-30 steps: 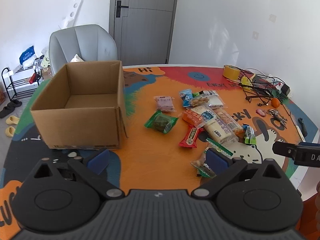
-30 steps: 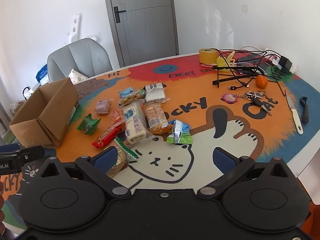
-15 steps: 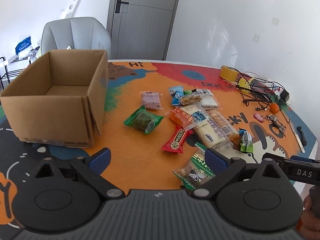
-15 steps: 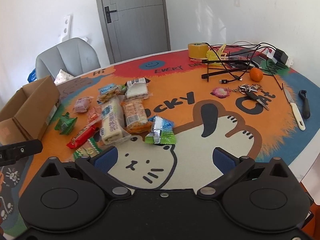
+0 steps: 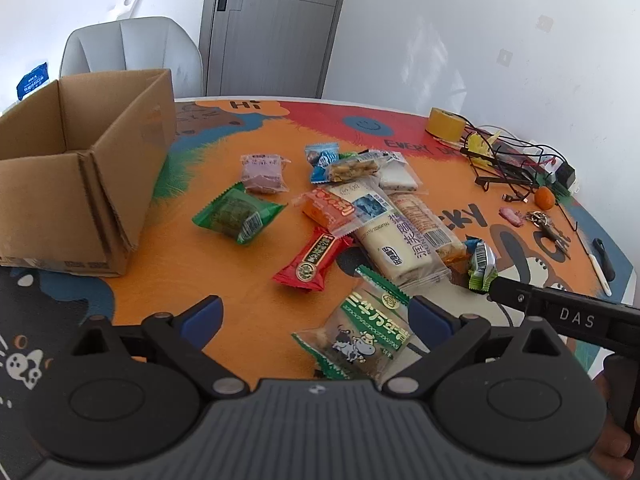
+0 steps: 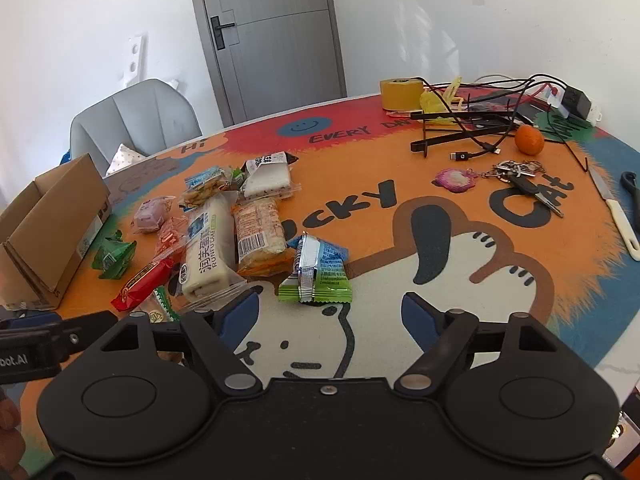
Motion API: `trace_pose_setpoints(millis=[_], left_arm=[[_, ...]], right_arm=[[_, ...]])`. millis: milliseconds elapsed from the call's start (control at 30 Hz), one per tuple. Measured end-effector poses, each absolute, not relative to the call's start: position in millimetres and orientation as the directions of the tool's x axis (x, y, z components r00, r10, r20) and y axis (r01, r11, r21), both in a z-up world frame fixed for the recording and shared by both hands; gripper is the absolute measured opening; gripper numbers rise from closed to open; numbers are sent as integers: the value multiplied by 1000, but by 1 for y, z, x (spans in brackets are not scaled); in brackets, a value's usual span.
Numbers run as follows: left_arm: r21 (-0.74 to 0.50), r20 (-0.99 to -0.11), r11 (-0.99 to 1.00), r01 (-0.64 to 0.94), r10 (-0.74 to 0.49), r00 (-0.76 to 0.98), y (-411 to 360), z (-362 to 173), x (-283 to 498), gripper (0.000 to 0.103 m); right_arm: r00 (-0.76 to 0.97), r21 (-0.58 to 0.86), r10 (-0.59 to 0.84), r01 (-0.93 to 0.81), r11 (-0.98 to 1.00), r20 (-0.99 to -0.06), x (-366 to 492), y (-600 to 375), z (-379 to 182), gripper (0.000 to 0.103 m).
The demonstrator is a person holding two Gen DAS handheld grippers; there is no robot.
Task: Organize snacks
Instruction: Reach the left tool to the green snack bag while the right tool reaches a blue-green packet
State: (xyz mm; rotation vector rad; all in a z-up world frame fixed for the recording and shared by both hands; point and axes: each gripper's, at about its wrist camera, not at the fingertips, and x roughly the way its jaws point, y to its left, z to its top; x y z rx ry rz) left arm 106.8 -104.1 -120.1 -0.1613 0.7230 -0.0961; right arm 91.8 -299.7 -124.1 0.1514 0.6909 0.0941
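Note:
An open cardboard box point(image 5: 80, 184) stands at the left on the colourful table mat. A pile of wrapped snacks lies right of it: a green packet point(image 5: 236, 216), a red bar point(image 5: 312, 260) and a long white cake point(image 5: 384, 236). My left gripper point(image 5: 316, 316) is open low over the mat. A green cow-print packet point(image 5: 364, 336) lies between its fingers, nearer the right one, untouched. My right gripper point(image 6: 330, 316) is open with its jaws closing. A green and blue foil packet point(image 6: 316, 268) lies just ahead of its fingertips, and the pads are not on it.
A tape roll point(image 6: 400, 94), tangled cables point(image 6: 472, 120), an orange point(image 6: 528, 140), keys point(image 6: 520, 180) and a knife point(image 6: 618, 216) lie at the back right. A grey chair point(image 5: 132, 52) stands behind the box. The right gripper's side point(image 5: 560, 312) reaches in beside the left one.
Both grippers have come down and closer to the snack pile. The cow-print packet now lies between the left fingers. The right fingers stand nearer together than before.

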Motion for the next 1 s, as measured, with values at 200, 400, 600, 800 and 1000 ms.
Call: trace_pose_setpoints(millis=[200,400,600,800,1000], left_arm=[[-192,-648,981,26,-146,748,-112,-128,112,96],[-211,-657,978,2,-143,740,-118,-137,114,94],[-178,-631,984,-28,-93,771,-128,-141,108,93],[-171,-619,985,-33,-81,781,-133,-142,106,93],[-165,-609,986,8,-108,786,-138,-144,99,93]], right_arm=[[764,172,152,-55,984,-628,104,-301,-131,68],[761,168,159,-67,984,-629,112,-298,-135,68],[771,155,149,-67,986,-620,121,-296,-136,58],[759,112,118,-60,992,-640,120,-289,-136,43],[755,94,96,-46,995,-649,103,-292,-134,41]])
